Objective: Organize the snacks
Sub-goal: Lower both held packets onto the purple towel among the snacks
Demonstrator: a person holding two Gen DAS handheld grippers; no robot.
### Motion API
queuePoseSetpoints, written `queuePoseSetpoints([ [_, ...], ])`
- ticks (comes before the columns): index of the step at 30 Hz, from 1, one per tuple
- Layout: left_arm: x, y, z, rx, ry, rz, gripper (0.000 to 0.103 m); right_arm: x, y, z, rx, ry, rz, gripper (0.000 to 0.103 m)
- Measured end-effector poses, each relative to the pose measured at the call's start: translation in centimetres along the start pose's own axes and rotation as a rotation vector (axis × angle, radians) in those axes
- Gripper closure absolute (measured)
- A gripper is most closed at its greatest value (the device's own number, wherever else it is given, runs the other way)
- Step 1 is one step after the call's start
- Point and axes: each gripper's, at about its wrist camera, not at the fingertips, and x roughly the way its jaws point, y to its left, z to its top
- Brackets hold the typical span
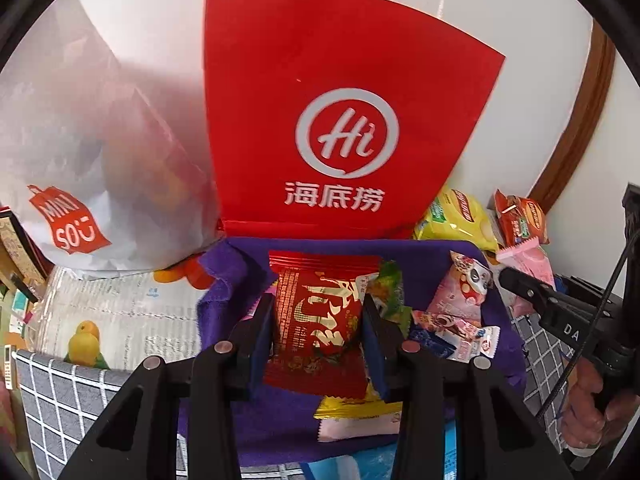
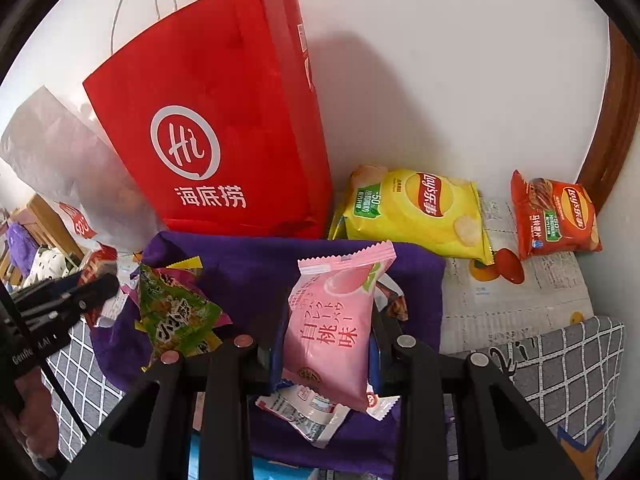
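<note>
My left gripper (image 1: 318,320) is shut on a red snack packet with gold characters (image 1: 318,320), held above a purple cloth (image 1: 248,272) strewn with small snacks. My right gripper (image 2: 328,336) is shut on a pink peach-flavour packet (image 2: 328,336), also above the purple cloth (image 2: 260,264). A green packet (image 2: 176,312) lies on the cloth to the left. The right gripper shows at the right edge of the left wrist view (image 1: 520,284); the left gripper shows at the left of the right wrist view (image 2: 96,288).
A red "Hi" paper bag (image 1: 344,120) stands against the wall behind the cloth, also in the right wrist view (image 2: 216,136). A white Miniso bag (image 1: 80,160) is left of it. Yellow (image 2: 416,212) and red (image 2: 556,216) Lay's chip bags lie at the right.
</note>
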Motion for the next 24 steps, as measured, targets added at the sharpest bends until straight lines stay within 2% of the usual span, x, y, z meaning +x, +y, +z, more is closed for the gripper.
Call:
queuePoseSetpoints([
  [4, 0.3, 0.7, 0.0, -0.023, 0.009, -0.011, 0.064, 0.4, -0.1, -0.2, -0.02, 0.017, -0.034, 0.071],
  [14, 1.9, -0.3, -0.6, -0.01, 0.072, -0.03, 0.064, 2.2, 0.8, -0.8, -0.037, 0.087, -0.013, 0.071],
  [24, 4.2, -2.2, -1.9, 0.014, 0.14, -0.065, 0.064, 1.9, 1.0, -0.8, -0.048, 0.08, -0.021, 0.071],
])
